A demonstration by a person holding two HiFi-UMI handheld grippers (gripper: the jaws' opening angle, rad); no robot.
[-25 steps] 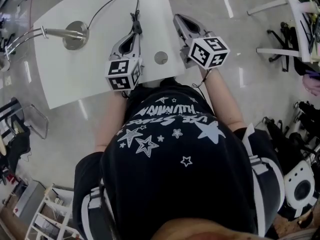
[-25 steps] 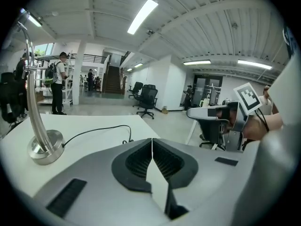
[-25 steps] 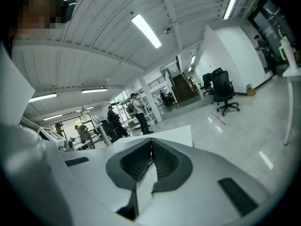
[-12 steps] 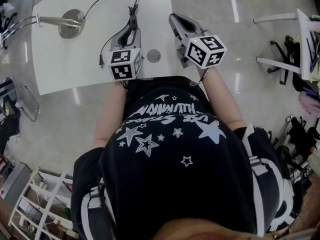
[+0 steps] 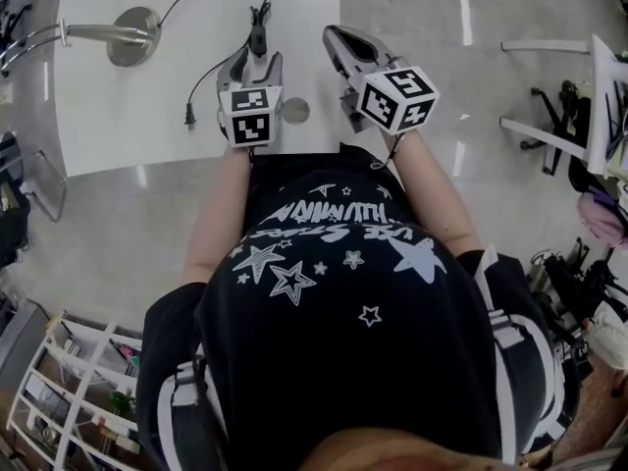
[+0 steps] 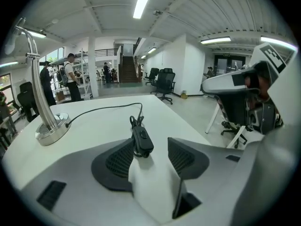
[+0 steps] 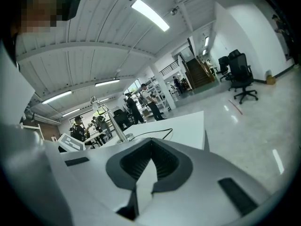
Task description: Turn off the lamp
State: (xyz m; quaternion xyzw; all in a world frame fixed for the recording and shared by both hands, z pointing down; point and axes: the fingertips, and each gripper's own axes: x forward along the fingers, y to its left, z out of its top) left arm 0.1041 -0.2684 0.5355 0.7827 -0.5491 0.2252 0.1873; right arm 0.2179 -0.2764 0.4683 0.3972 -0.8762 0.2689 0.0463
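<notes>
The silver desk lamp [image 5: 132, 35] stands at the far left of the white table [image 5: 128, 106]; its base [image 6: 49, 131] and bent pole show in the left gripper view. Its black cord runs to an inline switch [image 6: 142, 140] lying on the table. My left gripper [image 6: 150, 144] sits low over the table, and its jaws are opening. The switch lies between them, close to the left pad, with neither pad pressing on it. In the head view the left gripper [image 5: 255, 59] points at the switch [image 5: 258, 29]. My right gripper [image 5: 334, 35] hovers beside it, jaws closed on nothing [image 7: 151, 142].
The cord's plug [image 5: 188, 119] lies loose on the table left of my left gripper. A round grommet [image 5: 294, 111] sits near the table's front edge. Office chairs [image 6: 162, 81] and standing people are far behind the table; a white chair [image 5: 579, 77] stands at the right.
My left gripper has sunk toward the table, and its jaws have spread away from the switch. The right gripper dropped a little. The cord's plug end has come into sight.
</notes>
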